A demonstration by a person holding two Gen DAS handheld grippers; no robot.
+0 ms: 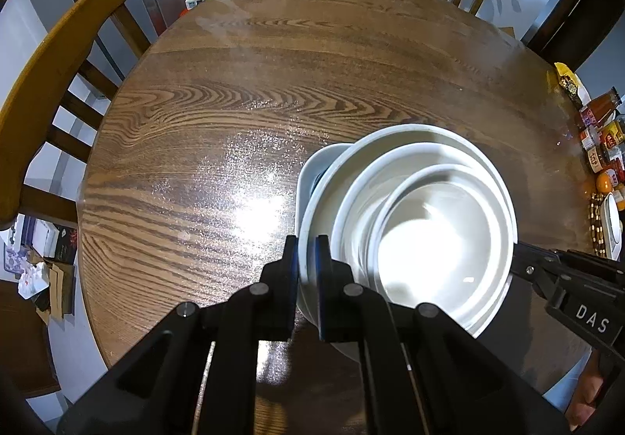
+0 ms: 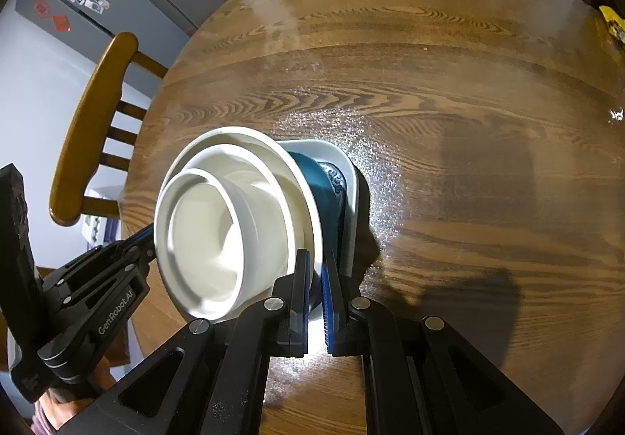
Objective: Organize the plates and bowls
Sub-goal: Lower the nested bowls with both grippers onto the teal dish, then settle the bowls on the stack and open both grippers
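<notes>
Over the counter (image 1: 242, 91), both tongs (image 1: 306, 251) (image 2: 316, 267) clamp the nested stack (image 1: 425, 224), seemingly lifted; setting it down remains.

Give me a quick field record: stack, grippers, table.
stack: white bowls nested on a white plate, a blue dish and a white tray beneath
left gripper: shut on the plate's rim
right gripper: shut on the stack's opposite rim
table: round, wooden
chairs: around the table
</notes>
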